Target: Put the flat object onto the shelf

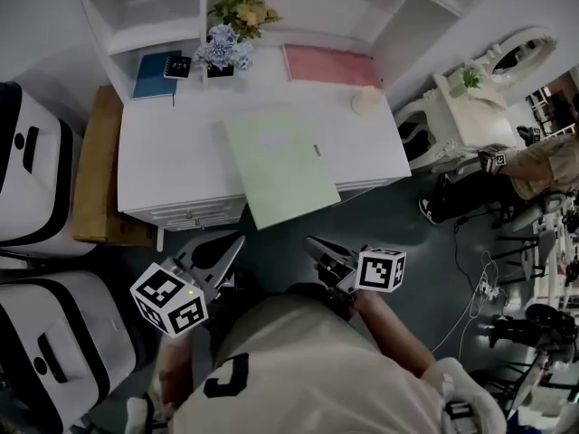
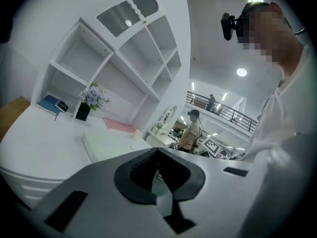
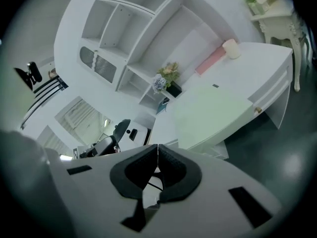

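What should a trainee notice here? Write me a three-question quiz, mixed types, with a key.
1. True or false: the green folder overhangs the front edge of the desk.
2. The right gripper is: A open; B shut and empty; C shut on a cup.
3. Fill in: in the head view, the book left of the flowers is ____ in colour.
Key: 1 true; 2 B; 3 blue.

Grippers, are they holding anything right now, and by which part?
Nothing is held. The left gripper and the right gripper are both shut and empty. The green folder lies on the desk, untouched.
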Tool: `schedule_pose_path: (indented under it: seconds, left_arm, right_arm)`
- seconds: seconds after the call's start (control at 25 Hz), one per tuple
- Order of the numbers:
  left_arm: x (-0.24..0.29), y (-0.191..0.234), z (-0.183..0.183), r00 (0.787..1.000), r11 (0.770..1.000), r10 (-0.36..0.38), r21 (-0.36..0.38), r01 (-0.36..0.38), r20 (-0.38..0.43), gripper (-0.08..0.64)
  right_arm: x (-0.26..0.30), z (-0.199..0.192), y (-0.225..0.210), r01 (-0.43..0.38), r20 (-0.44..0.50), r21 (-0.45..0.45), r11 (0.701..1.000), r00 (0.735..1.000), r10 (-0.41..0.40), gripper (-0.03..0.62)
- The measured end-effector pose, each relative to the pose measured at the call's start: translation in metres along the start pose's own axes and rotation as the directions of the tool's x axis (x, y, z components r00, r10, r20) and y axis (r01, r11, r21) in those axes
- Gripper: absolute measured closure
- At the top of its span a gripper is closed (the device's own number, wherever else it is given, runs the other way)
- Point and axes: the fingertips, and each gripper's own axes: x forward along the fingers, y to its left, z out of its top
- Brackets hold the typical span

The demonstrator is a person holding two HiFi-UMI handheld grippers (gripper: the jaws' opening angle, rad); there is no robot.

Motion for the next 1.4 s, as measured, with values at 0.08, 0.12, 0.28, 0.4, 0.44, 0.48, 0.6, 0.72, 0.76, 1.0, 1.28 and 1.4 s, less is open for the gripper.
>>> schedule_pose_path:
  seconds: [0.08, 0.12, 0.28, 0.4, 0.44, 0.48, 0.6, 0.72, 0.76, 1.0, 1.28, 1.4]
  left_arm:
    - [-0.002, 0.004, -0.001, 1.0, 1.0, -0.004, -0.005, 0.004, 0.004, 0.546]
    - [-0.004, 0.005, -0.002, 1.0, 1.0, -0.008, -0.006, 0.008, 0.005, 0.546]
    - [-0.009, 0.006, 0.0, 1.0, 1.0, -0.007, -0.007, 0.007, 0.015, 0.546]
    - [-0.011, 0.007, -0.001, 1.0, 1.0, 0.005, -0.001, -0.005, 0.025, 0.546]
    - [-0.011, 0.008, -0.001, 1.0, 1.0, 0.012, -0.003, -0.011, 0.027, 0.546]
    - [-0.011, 0.009, -0.002, 0.999, 1.0, 0.02, -0.005, -0.02, 0.03, 0.546]
    - [-0.013, 0.013, -0.002, 0.998, 0.999, 0.049, -0.007, -0.048, 0.043, 0.546]
    - [-0.013, 0.018, -0.002, 0.995, 0.996, 0.089, -0.017, -0.088, 0.051, 0.546]
    - [-0.012, 0.021, -0.002, 0.993, 0.995, 0.102, -0.023, -0.101, 0.05, 0.546]
    - [-0.004, 0.031, 0.004, 0.986, 0.986, 0.163, -0.035, -0.161, 0.041, 0.546]
    - [0.016, 0.05, -0.013, 0.976, 0.974, 0.215, -0.073, -0.216, -0.015, 0.546]
    - [0.025, 0.052, -0.014, 0.974, 0.972, 0.224, -0.071, -0.226, -0.039, 0.546]
  right_arm:
    - [0.003, -0.001, -0.002, 0.003, 0.003, 0.035, 0.999, 1.0, -0.003, 0.568]
    - [0.004, -0.001, -0.004, 0.005, 0.006, 0.056, 0.998, 1.0, -0.005, 0.568]
    - [0.011, -0.009, -0.016, 0.026, -0.012, 0.173, 0.985, 1.0, -0.024, 0.568]
    - [0.011, -0.011, -0.032, 0.051, -0.022, 0.242, 0.969, 0.999, -0.047, 0.567]
    - [0.01, -0.01, -0.037, 0.061, -0.021, 0.259, 0.964, 0.998, -0.057, 0.566]
    - [0.009, -0.01, -0.042, 0.068, -0.018, 0.276, 0.959, 0.998, -0.065, 0.565]
    - [0.014, -0.015, -0.057, 0.083, -0.05, 0.311, 0.947, 0.996, -0.07, 0.388]
    - [0.023, -0.019, -0.072, 0.11, -0.1, 0.351, 0.93, 0.992, -0.08, 0.304]
    - [0.027, -0.018, -0.077, 0.115, -0.105, 0.367, 0.923, 0.991, -0.082, 0.296]
    - [0.034, -0.003, -0.108, 0.136, -0.101, 0.418, 0.898, 0.99, -0.103, 0.265]
    - [0.055, 0.02, -0.17, 0.141, -0.062, 0.469, 0.872, 0.99, -0.126, 0.238]
    - [0.061, 0.03, -0.184, 0.104, -0.018, 0.509, 0.854, 0.994, -0.111, 0.232]
